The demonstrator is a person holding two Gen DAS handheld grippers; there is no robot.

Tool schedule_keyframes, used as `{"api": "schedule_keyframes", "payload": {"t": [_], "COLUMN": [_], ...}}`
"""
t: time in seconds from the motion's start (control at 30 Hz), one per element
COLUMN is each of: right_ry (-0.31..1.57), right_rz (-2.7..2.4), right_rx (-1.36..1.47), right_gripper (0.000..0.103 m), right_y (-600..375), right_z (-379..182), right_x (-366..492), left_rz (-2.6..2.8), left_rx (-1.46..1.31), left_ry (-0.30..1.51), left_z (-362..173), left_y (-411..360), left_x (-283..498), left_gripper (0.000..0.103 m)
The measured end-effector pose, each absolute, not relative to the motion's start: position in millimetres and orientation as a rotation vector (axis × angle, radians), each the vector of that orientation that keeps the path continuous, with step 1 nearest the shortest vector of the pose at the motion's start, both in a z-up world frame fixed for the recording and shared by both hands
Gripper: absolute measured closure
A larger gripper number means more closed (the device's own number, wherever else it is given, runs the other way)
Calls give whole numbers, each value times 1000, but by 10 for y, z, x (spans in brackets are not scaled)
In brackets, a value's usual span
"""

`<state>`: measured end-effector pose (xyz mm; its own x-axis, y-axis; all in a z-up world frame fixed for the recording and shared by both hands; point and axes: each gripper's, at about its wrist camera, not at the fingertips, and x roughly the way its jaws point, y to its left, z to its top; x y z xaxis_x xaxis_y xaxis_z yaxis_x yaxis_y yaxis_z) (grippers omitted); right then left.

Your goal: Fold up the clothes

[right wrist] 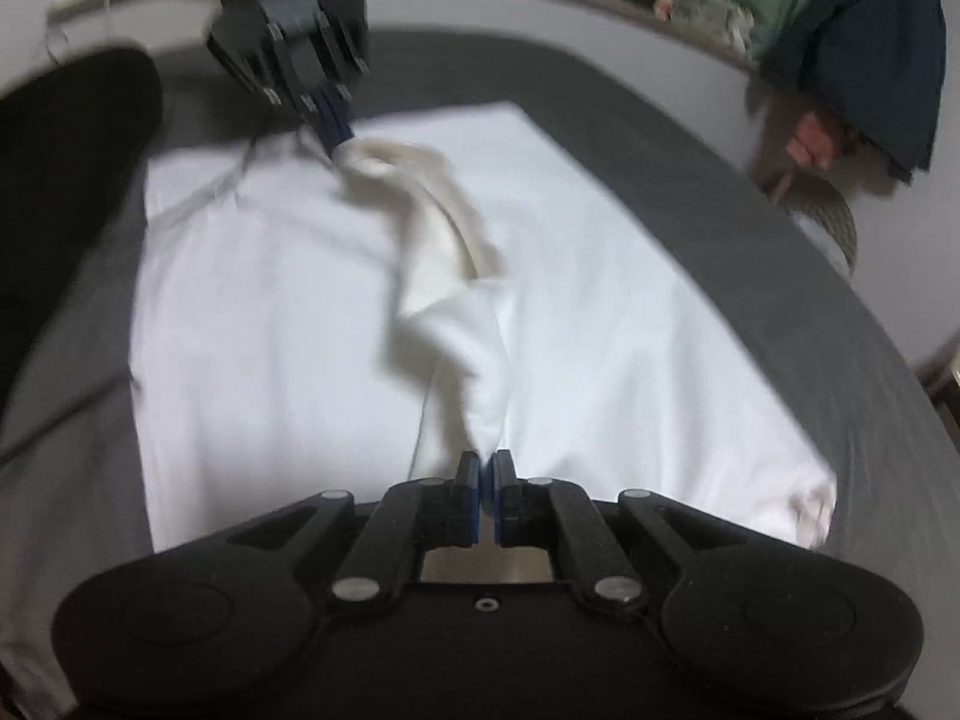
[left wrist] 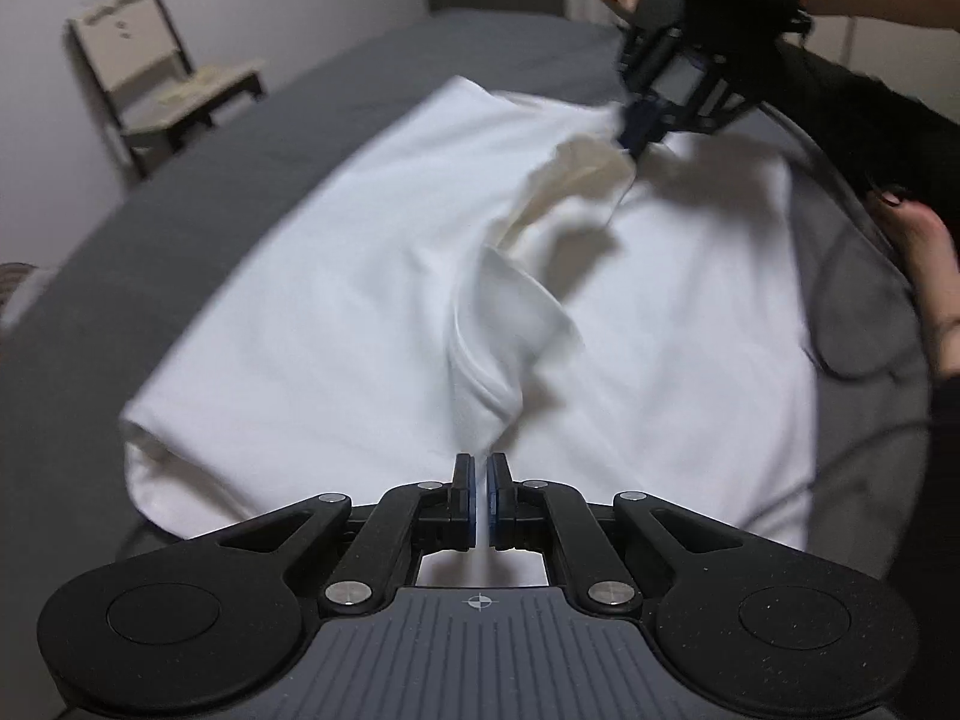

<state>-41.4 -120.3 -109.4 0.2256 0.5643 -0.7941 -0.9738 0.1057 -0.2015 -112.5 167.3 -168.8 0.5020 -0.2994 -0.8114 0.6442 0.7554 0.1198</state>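
The left gripper (left wrist: 480, 471) has its jaws pinched on a raised ridge of the white cotton garment (left wrist: 312, 324). The ridge runs from low centre toward the upper right of the left wrist view, to the right gripper (left wrist: 636, 147), likewise clamped on its far end. The garment lies spread on the grey bed cover (left wrist: 198, 180). Both arms hold one fold line taut, neither nearer.

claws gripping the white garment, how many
2. The left claw pinches one end of the raised ridge of the white garment; the right claw pinches the opposite end. Both shut on fabric.
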Motion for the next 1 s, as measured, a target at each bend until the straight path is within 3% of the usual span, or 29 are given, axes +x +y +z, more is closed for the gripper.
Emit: {"api": "schedule_keyframes", "payload": {"t": [0.1,0.27,0.5,0.57,0.6,0.63,0.67,0.7,0.9,1.0], "right_ry": [652,668,881,893,915,937,958,976,1001,1006], "right_rz": [1191,1065,755,737,698,658,619,581,503,475], "right_rx": [-739,-407,356,518,515,513,510,503,553,585], "right_gripper": [95,65,64,61,60,60,60,60,62,72], "right_y": [-1302,-1694,-2339,-2402,-2371,-2340,-2309,-2280,-2220,-2200], "right_z": [-1148,-993,-1094,-1143,-1159,-1175,-1192,-1213,-1312,-1360], "right_x": [-445,-388,96,141,160,179,198,221,166,122], "left_rz": [-592,-566,-236,-119,-60,-1,38,77,182,151], "left_rx": [529,544,-47,-239,-334,-428,-475,-521,-629,-720], "left_ry": [870,806,819,791,775,756,727,697,624,639], "left_z": [-1668,-1559,-1436,-1432,-1430,-1429,-1443,-1457,-1629,-1821], "left_y": [1551,1515,2011,2138,2202,2265,2266,2266,2286,2347], "left_x": [-1219,-1318,-871,-858,-852,-846,-906,-965,-1209,-1180], "left_gripper": [99,99,96,84,70,44,29,5,2,2]}}
